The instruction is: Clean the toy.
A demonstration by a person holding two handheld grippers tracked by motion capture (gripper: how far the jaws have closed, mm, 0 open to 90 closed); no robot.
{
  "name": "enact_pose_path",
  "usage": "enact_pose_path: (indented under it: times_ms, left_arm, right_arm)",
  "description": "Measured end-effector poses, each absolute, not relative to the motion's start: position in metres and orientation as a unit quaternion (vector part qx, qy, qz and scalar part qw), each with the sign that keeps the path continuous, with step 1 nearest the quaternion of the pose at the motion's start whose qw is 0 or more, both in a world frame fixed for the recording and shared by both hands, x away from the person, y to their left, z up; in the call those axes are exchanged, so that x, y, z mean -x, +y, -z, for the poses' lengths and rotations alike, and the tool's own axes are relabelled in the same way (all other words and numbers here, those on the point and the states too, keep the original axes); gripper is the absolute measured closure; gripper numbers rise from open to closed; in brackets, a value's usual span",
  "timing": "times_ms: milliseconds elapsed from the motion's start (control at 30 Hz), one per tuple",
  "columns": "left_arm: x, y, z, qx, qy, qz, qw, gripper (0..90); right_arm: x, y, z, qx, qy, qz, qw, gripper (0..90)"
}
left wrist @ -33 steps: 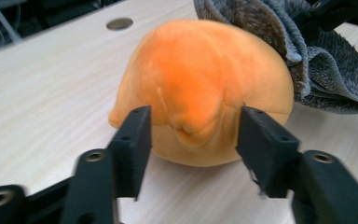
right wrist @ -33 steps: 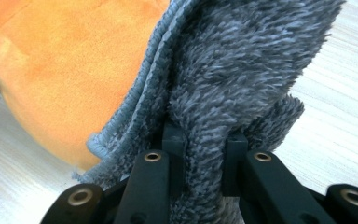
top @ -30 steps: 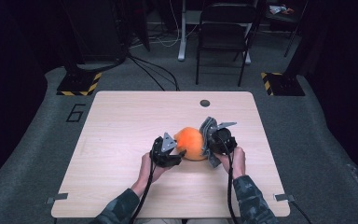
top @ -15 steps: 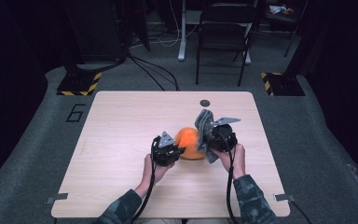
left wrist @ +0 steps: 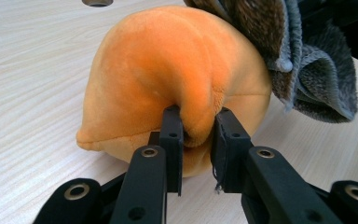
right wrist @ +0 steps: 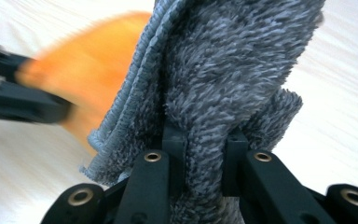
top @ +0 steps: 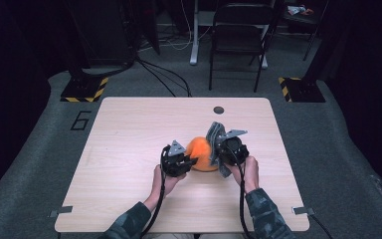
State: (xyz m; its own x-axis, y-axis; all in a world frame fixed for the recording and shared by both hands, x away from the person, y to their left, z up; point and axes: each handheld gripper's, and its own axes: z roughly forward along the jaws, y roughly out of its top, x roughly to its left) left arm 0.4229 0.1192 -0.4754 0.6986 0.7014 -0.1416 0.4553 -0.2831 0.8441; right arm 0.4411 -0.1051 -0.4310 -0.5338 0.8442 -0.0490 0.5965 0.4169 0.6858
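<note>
On the pale wooden table (top: pixel 129 139) we pinch a fold of the orange plush toy (left wrist: pixel 168 79) with our left gripper (left wrist: pixel 196 135), which has just been closing, while our right gripper (right wrist: pixel 204 140) clamps the grey cloth (right wrist: pixel 233 60) against it

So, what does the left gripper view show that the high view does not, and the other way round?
Left gripper view alone: the left hand-held gripper has its black jaws pinching a fold of the round orange plush toy; the fuzzy grey microfibre cloth touches the toy's far side.
High view alone: the person's hands, the right hand-held gripper against the cloth, the black folding chair and the number marked on the grey floor.
Both: toy, cloth, the light wooden table and its round hole.
</note>
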Motion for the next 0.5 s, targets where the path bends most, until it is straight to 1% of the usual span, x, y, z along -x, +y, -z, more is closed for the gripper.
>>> enact_pose_path:
  times_ms: [200, 400, 500]
  left_arm:
    - [-0.426, 0.123, 0.477, -0.787, 0.37, -0.125, 0.477, 75.3]
    - [-0.427, 0.126, 0.478, -0.786, 0.373, -0.117, 0.479, 74.9]
    - [-0.428, 0.128, 0.479, -0.782, 0.377, -0.114, 0.483, 74.9]
  right_arm:
    - [-0.452, -0.123, 0.454, -0.479, 0.811, -0.283, 0.182, 77.3]
    - [-0.461, -0.131, 0.485, -0.502, 0.812, -0.256, 0.151, 77.2]
    - [-0.463, -0.135, 0.488, -0.508, 0.81, -0.26, 0.138, 77.0]
